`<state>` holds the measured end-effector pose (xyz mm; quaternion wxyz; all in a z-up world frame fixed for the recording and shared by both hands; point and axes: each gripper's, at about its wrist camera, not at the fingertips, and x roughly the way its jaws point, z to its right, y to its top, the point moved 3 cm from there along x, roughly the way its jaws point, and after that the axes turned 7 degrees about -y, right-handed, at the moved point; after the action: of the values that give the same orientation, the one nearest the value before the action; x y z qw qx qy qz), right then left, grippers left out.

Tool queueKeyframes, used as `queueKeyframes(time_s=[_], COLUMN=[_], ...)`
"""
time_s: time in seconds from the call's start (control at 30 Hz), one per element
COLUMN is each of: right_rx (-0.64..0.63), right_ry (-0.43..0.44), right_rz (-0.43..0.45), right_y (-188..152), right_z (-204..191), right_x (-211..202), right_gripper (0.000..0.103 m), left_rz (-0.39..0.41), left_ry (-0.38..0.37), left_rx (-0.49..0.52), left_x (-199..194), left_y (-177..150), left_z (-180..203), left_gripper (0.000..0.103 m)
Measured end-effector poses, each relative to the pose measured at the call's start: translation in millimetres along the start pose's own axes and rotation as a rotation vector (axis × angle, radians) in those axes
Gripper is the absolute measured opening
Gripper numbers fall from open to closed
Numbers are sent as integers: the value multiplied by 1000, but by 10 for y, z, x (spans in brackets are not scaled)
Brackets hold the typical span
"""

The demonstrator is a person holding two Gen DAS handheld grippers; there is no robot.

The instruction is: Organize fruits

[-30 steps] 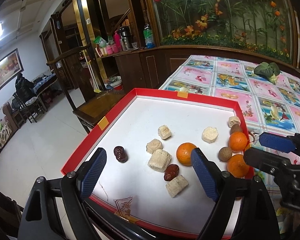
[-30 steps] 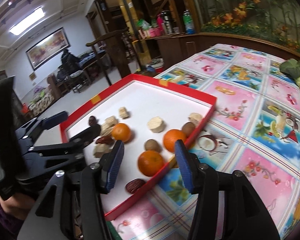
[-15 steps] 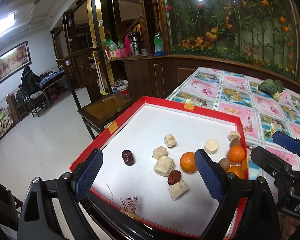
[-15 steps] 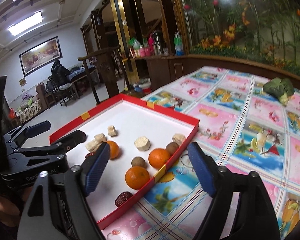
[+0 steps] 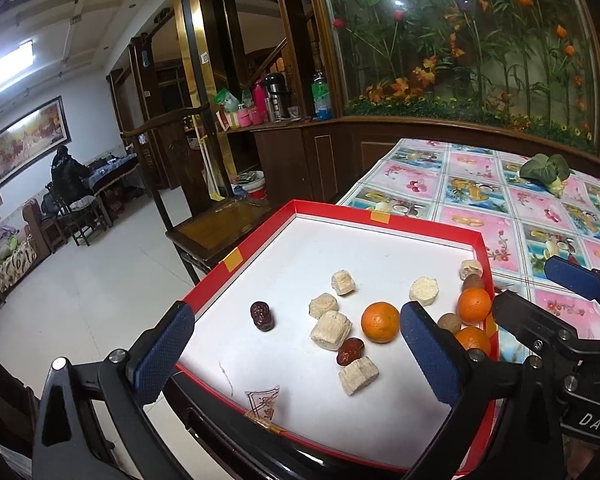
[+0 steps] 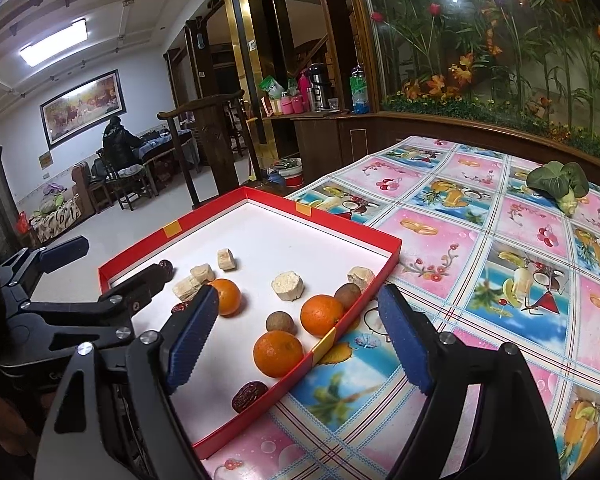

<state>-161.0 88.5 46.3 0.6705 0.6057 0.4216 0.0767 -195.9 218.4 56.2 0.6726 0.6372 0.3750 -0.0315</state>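
You work at a table point(image 5: 540, 208) under a pink-and-blue fruit-print cloth, in a room with dark wood cabinets and a glass wall of artificial flowers behind.

From the left wrist view, a red tray point(image 5: 260, 236) with a white floor sits at the table's near corner. Count what lies in it: three oranges, one mid-tray point(image 5: 380, 322) and two against the right wall point(image 5: 475, 306) point(image 5: 474, 340); two dates, a dark one point(image 5: 262, 315) alone toward the left and a redder one point(image 5: 351, 351) just beside the mid orange; two brown round fruits point(image 5: 450, 323) point(image 5: 473, 281) near the right wall; and six pale cut chunks, the biggest point(image 5: 331, 330) touching the redder date. Your left gripper point(image 5: 296, 354) hangs over the near edge with its jaws wide apart, holding nothing. The right gripper point(image 5: 540, 292) shows at the right, outside the tray. A leafy vegetable point(image 5: 544, 170) lies far off on the cloth.

From the right wrist view, the same tray point(image 6: 340, 336) holds three oranges point(image 6: 278, 354) point(image 6: 322, 315) point(image 6: 227, 297), two brown fruits point(image 6: 281, 323) point(image 6: 348, 295) and a third date point(image 6: 249, 395) in the near corner. Only five chunks show here, one point(image 6: 287, 286) standing apart mid-tray; your left gripper point(image 6: 116, 270) hides part of the tray. Your right gripper point(image 6: 296, 348) hangs with jaws wide apart, straddling the tray's right wall, gripping nothing. The vegetable point(image 6: 558, 184) rests well apart on the cloth.
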Motion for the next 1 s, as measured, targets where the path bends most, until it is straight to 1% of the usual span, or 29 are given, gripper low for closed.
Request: queueKeyframes(time_s=[0.2,0.43,1.0], right_rx=[-1,0,0], right_ry=[-1,0,-1], right_rz=[-1,0,1], right_y=[-10,-3,-3], right_z=[-2,1,-2], right_x=[20,11,15], right_gripper=[83,83,83], left_rz=[-22,-29,-48], left_ry=[-17,-10,-32], left_rx=[-29,-24,-44], left_x=[14,13,40], left_y=[-27,-39,-97], left_z=[-21,-8,-2], left_gripper=[102,102,102])
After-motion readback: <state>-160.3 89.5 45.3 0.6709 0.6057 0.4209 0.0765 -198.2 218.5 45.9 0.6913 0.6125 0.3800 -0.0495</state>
